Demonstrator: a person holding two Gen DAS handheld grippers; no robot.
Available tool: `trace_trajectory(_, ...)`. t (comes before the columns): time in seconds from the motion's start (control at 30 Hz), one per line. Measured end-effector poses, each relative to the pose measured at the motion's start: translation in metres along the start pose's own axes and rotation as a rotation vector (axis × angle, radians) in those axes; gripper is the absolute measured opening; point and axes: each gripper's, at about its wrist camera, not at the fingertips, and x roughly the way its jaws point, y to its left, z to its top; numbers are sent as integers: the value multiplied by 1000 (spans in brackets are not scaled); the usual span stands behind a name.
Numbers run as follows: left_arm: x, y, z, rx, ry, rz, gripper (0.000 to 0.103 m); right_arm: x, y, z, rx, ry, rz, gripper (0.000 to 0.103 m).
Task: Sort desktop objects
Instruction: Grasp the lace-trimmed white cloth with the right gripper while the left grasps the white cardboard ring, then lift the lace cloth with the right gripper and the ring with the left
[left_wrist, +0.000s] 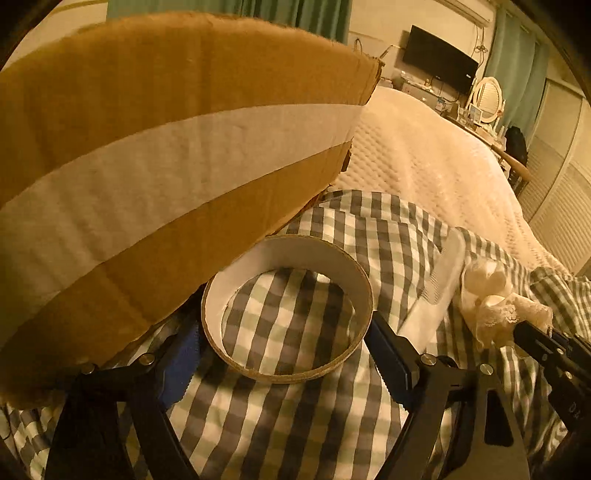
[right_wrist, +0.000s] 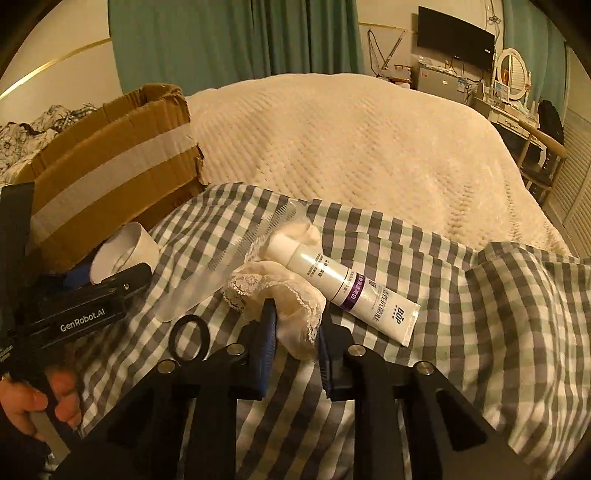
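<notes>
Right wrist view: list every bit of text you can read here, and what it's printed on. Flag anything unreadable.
"GenRobot.AI": white lettering on the black body of the left gripper.
"BOP": large letters near the crimped end of the white tube.
Purple band and small print along the tube: too small to read.
Partial white lettering at the frame's left edge, on the same gripper body: cut off, unreadable.
Cardboard box: no text visible.

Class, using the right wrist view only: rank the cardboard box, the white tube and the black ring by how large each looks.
1. cardboard box, clearly largest.
2. white tube.
3. black ring, smallest, though it lies nearer the camera than the other two.
</notes>
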Motion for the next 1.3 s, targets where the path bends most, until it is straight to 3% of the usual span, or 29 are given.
trace_trajectory(0.37,-44,11,-32,41,21,-41,86,-50,15,-24,57,-37,28,18)
trace_trajectory(0.5,-62,22,-46,-12,39,-87,86,-67,20,-39,79,-55,16,18)
trace_trajectory(0.7,-89,21,-60,39,7,-81,86,-83,32,-59,76,-46,2,18)
trace_trajectory(1.17,-143,34,-48,74,-62,-88,86,-147,55,-49,10,-117,-36,18)
trace_trajectory(1.3,-155,42,-50,85,-86,-90,86,-147,47,-59,4,-47,-53,18)
